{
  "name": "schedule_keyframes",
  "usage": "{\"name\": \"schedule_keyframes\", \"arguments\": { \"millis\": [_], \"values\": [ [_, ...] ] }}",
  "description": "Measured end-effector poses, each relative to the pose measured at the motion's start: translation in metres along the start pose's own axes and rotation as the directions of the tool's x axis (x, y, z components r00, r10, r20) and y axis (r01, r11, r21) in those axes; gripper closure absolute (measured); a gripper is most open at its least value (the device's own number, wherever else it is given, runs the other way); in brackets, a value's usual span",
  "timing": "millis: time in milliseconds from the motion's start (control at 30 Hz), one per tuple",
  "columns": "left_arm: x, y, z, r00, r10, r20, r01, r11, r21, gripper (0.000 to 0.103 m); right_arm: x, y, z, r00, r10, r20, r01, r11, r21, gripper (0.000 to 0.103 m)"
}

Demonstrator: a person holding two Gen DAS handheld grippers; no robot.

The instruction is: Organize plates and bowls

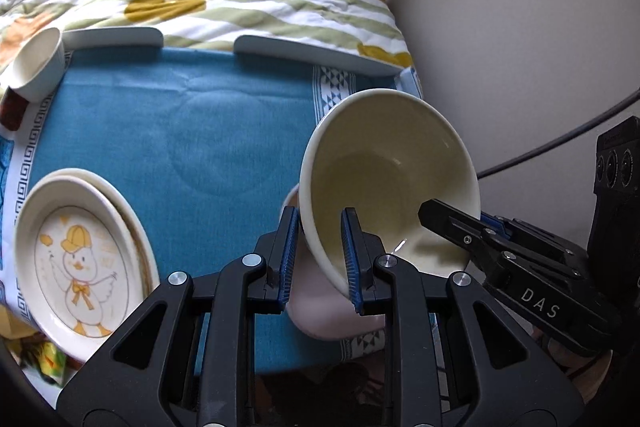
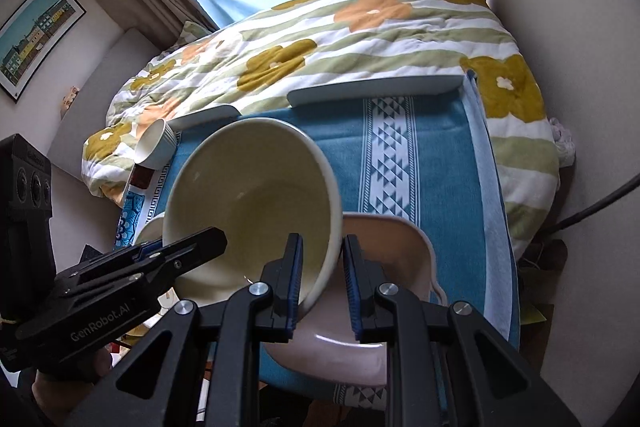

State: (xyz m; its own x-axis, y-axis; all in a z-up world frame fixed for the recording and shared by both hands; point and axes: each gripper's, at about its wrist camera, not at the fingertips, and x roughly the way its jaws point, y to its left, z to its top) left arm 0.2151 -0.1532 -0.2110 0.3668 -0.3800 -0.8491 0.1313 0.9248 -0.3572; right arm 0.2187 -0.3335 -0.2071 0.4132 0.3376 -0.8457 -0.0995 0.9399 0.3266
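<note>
A cream bowl [image 1: 384,163] tilts above a pink dish [image 2: 384,267], beside stacked duck plates [image 1: 80,251].

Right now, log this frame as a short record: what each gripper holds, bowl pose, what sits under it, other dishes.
left gripper: shut on the cream bowl rim
right gripper: shut on the same bowl's rim, opposite side
bowl pose: tilted, lifted
below bowl: pink dish on blue cloth
other dishes: duck plate stacked on another; small white cup at far left

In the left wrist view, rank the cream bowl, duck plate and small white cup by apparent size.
1. cream bowl, though nearness to the camera inflates it
2. duck plate, close behind
3. small white cup, farthest away
</note>
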Motion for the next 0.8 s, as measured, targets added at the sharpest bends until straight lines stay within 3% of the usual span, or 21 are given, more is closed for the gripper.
{"name": "schedule_keyframes", "arguments": {
  "millis": [267,467,800],
  "values": [
    [0.046,-0.016,-0.017,0.991,0.043,-0.131,-0.024,0.990,0.138,0.084,0.021,-0.025,-0.041,0.997,-0.056,-0.047,0.060,0.995,0.083,0.084],
    [0.072,-0.024,-0.023,0.977,0.087,-0.194,-0.038,0.970,0.242,0.084,0.039,-0.037,-0.048,0.991,-0.092,-0.093,0.105,0.984,0.141,0.084],
    [0.087,-0.033,-0.029,0.965,0.169,-0.199,-0.087,0.927,0.366,0.084,0.048,-0.043,-0.053,0.989,-0.095,-0.113,0.114,0.979,0.170,0.084]
  ]
}}
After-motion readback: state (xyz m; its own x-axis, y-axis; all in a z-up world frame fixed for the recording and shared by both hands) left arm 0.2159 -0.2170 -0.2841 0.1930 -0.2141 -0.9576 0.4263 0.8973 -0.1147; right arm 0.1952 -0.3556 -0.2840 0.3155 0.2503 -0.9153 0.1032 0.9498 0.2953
